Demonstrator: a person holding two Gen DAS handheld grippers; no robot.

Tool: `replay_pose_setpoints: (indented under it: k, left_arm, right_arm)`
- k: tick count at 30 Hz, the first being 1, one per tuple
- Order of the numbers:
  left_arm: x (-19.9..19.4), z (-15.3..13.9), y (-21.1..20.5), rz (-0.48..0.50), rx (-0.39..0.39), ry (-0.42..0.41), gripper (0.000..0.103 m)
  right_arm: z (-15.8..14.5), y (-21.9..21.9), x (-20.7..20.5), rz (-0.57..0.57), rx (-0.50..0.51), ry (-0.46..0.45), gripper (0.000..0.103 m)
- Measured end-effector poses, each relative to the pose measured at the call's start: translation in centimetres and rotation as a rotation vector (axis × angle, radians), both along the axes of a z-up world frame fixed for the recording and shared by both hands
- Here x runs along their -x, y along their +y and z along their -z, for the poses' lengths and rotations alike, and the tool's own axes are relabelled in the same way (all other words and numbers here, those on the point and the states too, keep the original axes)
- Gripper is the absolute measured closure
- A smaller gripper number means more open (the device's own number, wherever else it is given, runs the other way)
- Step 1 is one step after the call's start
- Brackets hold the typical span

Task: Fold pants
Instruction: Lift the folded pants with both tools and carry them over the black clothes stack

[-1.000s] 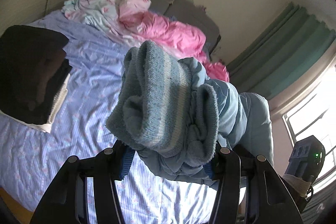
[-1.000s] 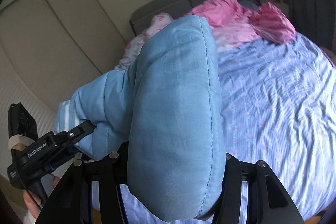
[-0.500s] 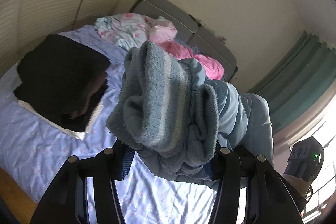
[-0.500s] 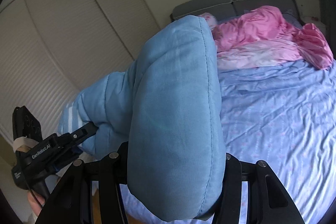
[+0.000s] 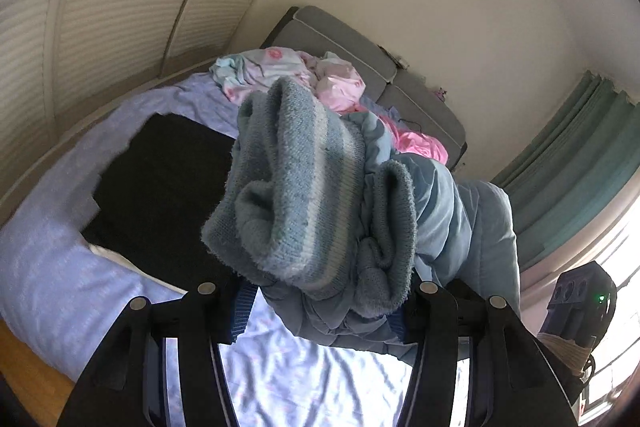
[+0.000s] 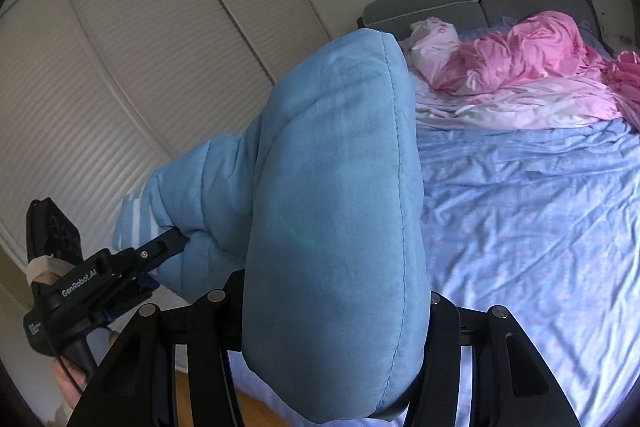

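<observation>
The pants (image 5: pixel 320 187) are clamped aloft over the bed (image 6: pixel 540 207) by both grippers, left (image 5: pixel 320 291) and right (image 6: pixel 328 299); bulky padding could slip out.

I see padded matt cloth pants (image 6: pixel 332 211) with a fuzzy knit cuff (image 5: pixel 296 195); glossy pink satin (image 6: pixel 532 63); wrinkled cotton bed (image 6: pixel 532 211).

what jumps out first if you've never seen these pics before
The puffy blue pants fill the middle of both views, held up above the bed: the left hand-held gripper clamps the knitted striped waistband, and the right hand-held gripper clamps a padded fold. Behind them, bright pink bedding lies crumpled by the grey headboard, and a folded black garment rests on the sheet's left side.
</observation>
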State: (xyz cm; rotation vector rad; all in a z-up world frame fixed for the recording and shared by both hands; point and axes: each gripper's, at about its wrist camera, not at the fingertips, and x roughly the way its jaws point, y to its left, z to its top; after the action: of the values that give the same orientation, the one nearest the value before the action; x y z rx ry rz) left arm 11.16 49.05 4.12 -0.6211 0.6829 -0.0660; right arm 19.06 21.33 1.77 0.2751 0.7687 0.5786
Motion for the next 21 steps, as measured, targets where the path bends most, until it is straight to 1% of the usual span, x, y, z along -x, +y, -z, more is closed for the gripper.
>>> replay_pose_setpoints:
  k: [3,7,12,20,21]
  left_arm:
    - [-0.7,0.1,2.9,0.014,0.001,-0.001,0.05]
    - [-2.0,0.2,6.4,0.037,-0.004,-0.01,0.05]
    - [-4.7,1.2,10.6,0.051,0.027,0.003,0.05]
    - [-9.9,3.1,14.4,0.071,0.05,0.048,0.05]
    - [-10.6,3.5,14.8,0.076,0.057,0.061,0.05]
  right_arm:
    - [0.0,3.0,0.1,0.008,-0.008,-0.004,0.051]
    - [0.0,6.7,-1.1,0.026,-0.02,0.005,0.05]
    - [0.5,10.2,-2.7,0.044,-0.015,0.011,0.05]
    - [2.0,14.3,-7.0,0.059,-0.009,0.063,0.05]
    - [2.4,14.8,-8.0,0.061,-0.008,0.085,0.049]
